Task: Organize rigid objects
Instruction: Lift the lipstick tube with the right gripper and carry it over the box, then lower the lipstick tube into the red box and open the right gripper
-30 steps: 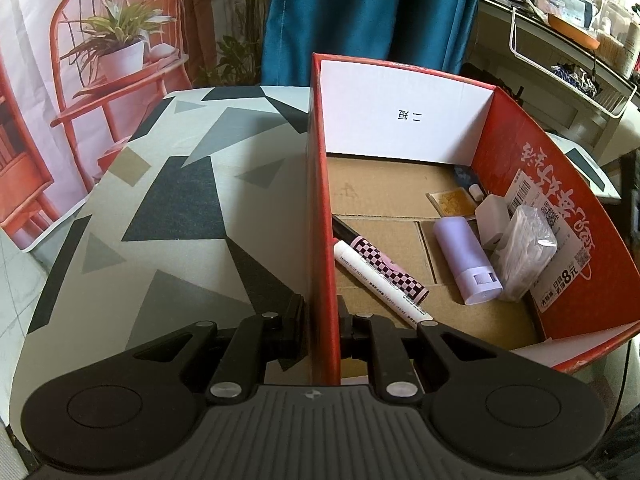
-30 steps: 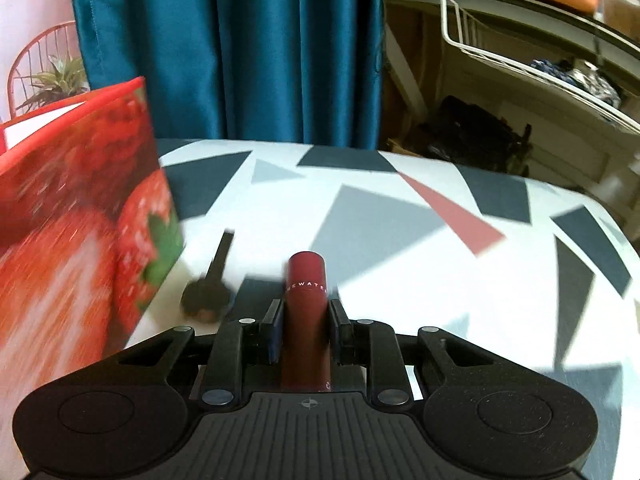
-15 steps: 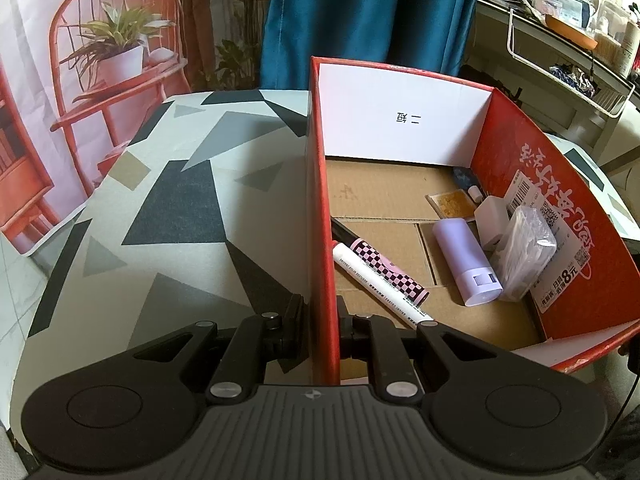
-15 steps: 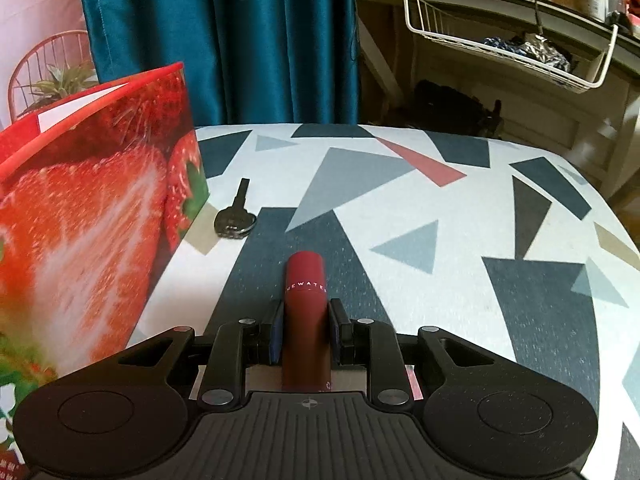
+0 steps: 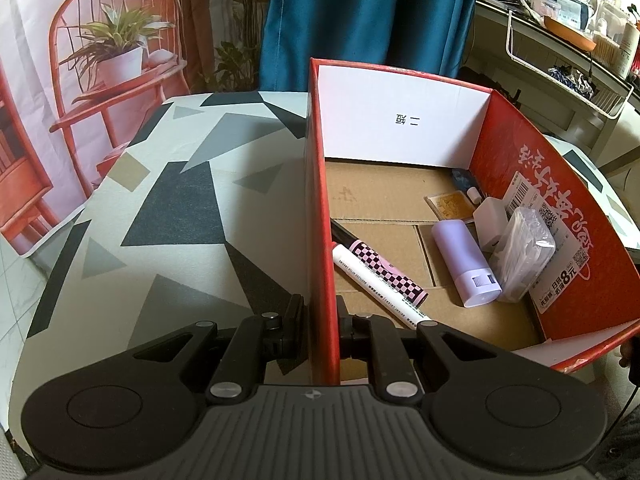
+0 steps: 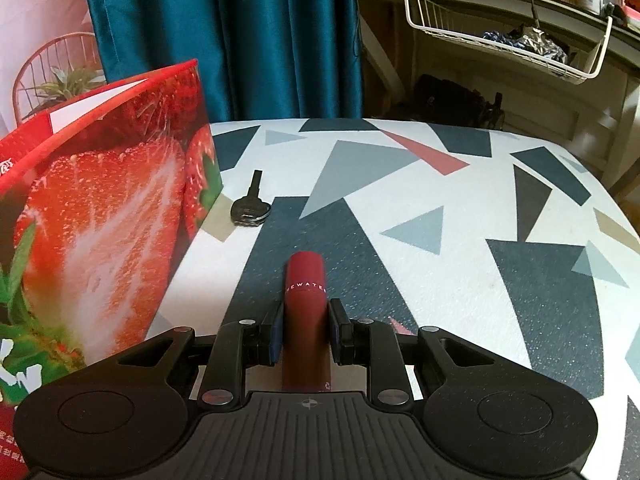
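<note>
We pinch the near wall of the red box in our left gripper, while our right gripper, clamped on a dark red tube, hangs over the table beside it. Lifted carelessly, the tube could clip the rim and slip out; the key ahead waits.

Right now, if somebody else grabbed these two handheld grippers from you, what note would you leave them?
Left gripper: shut on the red box's side wall.
Right gripper: shut on the dark red tube, above the table beside the box.
Done: checkered pen, white marker, lilac tube and other small items lie in the box.
Left: put the tube in, then the key lying by the box.
</note>
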The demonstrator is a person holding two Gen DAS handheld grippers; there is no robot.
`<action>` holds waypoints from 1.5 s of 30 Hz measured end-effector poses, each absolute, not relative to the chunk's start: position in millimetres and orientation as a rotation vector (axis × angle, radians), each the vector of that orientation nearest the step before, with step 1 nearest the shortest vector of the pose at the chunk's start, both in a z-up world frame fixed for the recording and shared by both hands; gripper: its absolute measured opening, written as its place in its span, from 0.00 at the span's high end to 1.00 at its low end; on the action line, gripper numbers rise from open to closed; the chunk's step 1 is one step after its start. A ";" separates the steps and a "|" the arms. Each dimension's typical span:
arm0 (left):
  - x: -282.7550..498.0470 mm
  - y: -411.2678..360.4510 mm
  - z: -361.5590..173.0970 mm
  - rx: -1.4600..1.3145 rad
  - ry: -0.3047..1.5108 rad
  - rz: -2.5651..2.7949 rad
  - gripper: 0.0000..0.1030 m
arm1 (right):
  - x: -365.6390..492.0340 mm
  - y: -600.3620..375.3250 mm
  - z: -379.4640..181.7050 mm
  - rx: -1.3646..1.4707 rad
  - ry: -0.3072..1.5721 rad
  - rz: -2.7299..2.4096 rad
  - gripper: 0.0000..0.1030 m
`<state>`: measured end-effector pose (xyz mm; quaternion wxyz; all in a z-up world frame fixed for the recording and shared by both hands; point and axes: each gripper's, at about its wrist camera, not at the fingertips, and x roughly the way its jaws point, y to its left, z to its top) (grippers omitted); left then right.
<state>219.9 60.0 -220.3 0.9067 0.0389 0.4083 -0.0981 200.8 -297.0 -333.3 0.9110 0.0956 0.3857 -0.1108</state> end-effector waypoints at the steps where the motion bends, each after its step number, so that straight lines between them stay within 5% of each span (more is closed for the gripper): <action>1: 220.0 60.0 -220.4 0.081 0.843 -0.203 0.84 | 200.1 -297.1 -333.2 0.200 0.794 -0.227 0.79; 14: 220.2 60.0 -220.5 0.079 0.842 -0.202 0.84 | 194.5 -295.8 -316.7 0.279 0.753 -0.160 0.80; 35: 220.3 60.1 -220.7 0.079 0.842 -0.202 0.84 | 208.4 -268.5 -205.1 0.271 0.495 0.034 0.80; 45: 220.4 59.8 -221.1 0.078 0.842 -0.203 0.84 | 252.4 -198.7 -208.0 0.118 0.613 0.266 0.80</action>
